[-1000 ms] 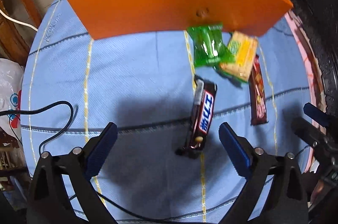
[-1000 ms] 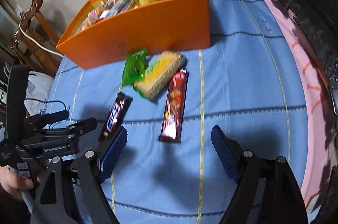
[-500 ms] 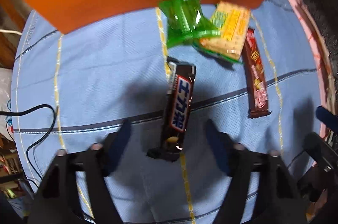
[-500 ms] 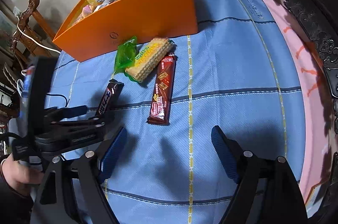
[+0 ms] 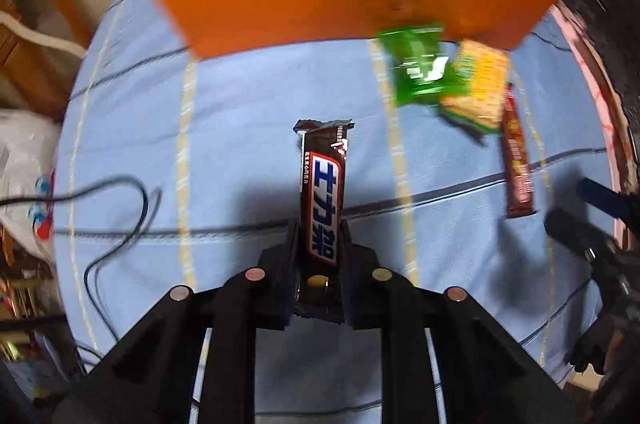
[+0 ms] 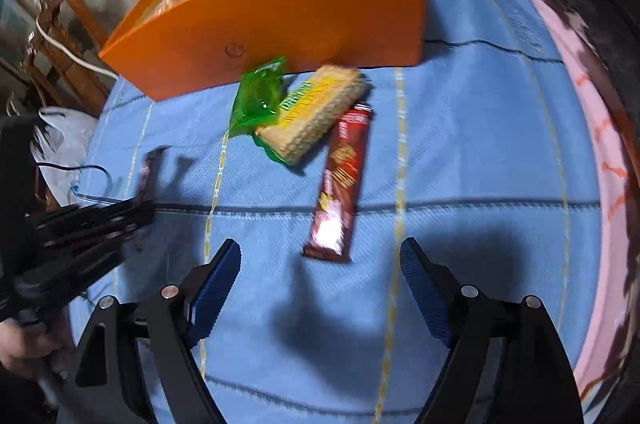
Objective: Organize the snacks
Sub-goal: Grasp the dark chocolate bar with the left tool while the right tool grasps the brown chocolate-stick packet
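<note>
The left gripper (image 5: pixel 320 244) is clamped on the dark chocolate bar (image 5: pixel 323 199), gripping its near end so the bar juts forward, lifted clear of the blue cloth (image 5: pixel 248 127); only the left wrist view shows that grip plainly, while from the right wrist camera the same bar (image 6: pixel 150 167) is a blurred sliver at the cloth's left edge. The right gripper (image 6: pixel 320 292) hangs with its blue pads wide apart, holding nothing, just short of the red-brown wafer bar (image 6: pixel 342 183). That view also looks down into the orange box (image 6: pixel 280 19) at the cloth's far edge, heaped with wrapped snacks, which the left camera barely catches. Against the box's front wall lie a green packet (image 6: pixel 258 97) and a yellow biscuit pack (image 6: pixel 316 111), overlapping. A black cable (image 5: pixel 120 199) trails over the cloth's left edge; wooden furniture (image 6: pixel 60 35) stands beyond.
</note>
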